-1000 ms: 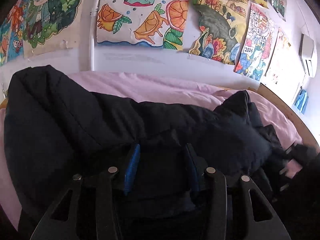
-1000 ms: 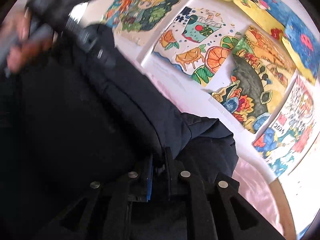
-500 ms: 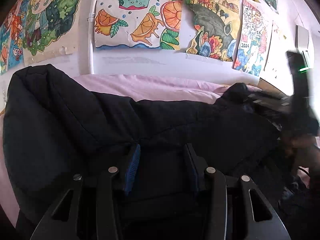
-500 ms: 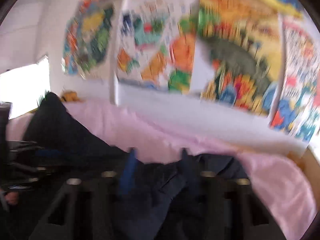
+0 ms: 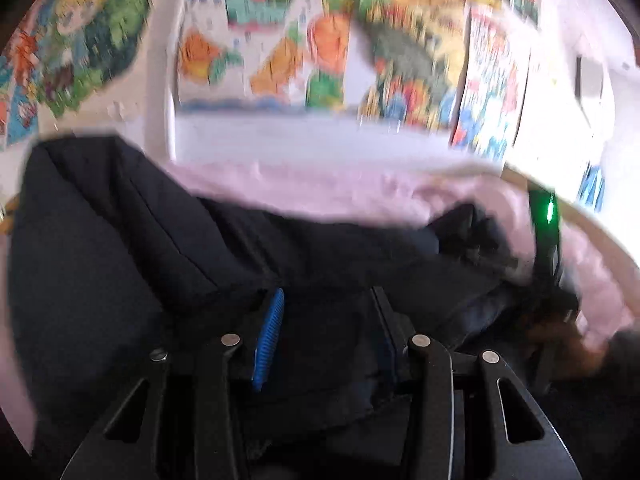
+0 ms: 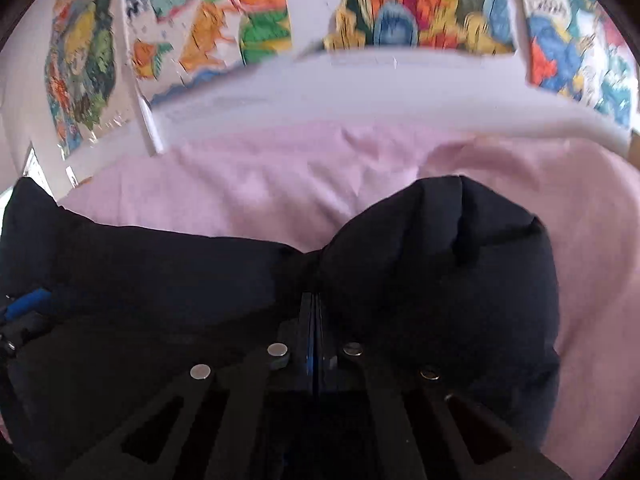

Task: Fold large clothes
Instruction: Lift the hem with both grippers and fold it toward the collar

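a black padded jacket (image 6: 432, 280) lies across the lower half of both views on a pink bedsheet (image 6: 280, 176). the right gripper (image 6: 314, 300) is clamped tight on a pinched fold of it at lower centre. the left gripper (image 5: 326, 312) grips a thick bunch of jacket between parted blue pads (image 5: 269, 336). colourful drawings (image 6: 256, 12) cover the wall above.

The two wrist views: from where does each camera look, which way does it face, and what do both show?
Left wrist: sits on the left claw, looking along it over the black coat toward the wall drawings; the right claw shows at right.
Right wrist: sits on the right claw, pinched on a coat fold, facing the pink sheet.
Shared: coat, sheet, drawings.
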A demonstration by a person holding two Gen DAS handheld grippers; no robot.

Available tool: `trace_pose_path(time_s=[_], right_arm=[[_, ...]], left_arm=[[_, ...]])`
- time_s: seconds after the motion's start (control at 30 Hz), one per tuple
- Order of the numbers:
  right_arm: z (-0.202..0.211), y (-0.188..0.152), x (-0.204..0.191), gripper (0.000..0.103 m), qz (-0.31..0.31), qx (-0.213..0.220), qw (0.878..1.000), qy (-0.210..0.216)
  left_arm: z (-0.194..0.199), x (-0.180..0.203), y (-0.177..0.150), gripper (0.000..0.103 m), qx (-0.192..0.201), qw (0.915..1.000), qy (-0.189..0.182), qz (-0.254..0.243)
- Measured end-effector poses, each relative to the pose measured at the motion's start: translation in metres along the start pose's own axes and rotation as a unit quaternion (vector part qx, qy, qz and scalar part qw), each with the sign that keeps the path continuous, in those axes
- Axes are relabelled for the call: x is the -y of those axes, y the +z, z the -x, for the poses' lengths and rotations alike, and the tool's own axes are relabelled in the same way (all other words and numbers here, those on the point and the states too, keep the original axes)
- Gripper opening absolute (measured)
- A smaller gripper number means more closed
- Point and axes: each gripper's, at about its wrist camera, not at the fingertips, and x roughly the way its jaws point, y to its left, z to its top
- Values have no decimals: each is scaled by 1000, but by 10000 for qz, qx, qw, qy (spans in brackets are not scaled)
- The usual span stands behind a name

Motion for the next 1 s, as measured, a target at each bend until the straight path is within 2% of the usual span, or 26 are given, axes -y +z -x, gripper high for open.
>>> trace_pose_path(time_s=[0.03,0.1,0.2,0.27,0.37,0.57,0.63,0.73,0.83,0.97,1.0], right_arm=[[8,0,0,0,-7,161,9999,-14],[30,0,-6,1,103,586,9982,-31],[51,0,-19,2,431,890,9951,28],[64,0,-30,2,684,1029,9923,67],[66,2,-44,3,1020,966,9900,95],[48,-1,-63,3,1448,744,9866,-111],[43,-3,-64,3,1493,684,9863,-133],[36,-7,-65,3,1523,580,9866,-110],[24,-9,-64,3,1555,451,9867,-104],[29,-7,-56,3,1382,522,9890,92],[32,-6,-53,3,1304,548,9898,164]], left_arm=[[7,0,7,39,200,9998,21,7],[15,-2,27,39,521,9981,322,42],[3,-21,46,39,482,9939,984,126],[-8,-48,47,39,309,9908,1213,521],[-20,-86,34,33,42,9850,1128,1305],[-40,-121,15,18,-300,9777,960,1844],[-47,-133,7,9,-487,9724,899,2096],[-57,-146,-3,6,-615,9671,819,2329],[-50,-141,-4,6,-472,9704,810,2226],[-20,-133,-2,7,-87,9734,517,2232],[-10,-126,0,13,-10,9758,527,2120]])
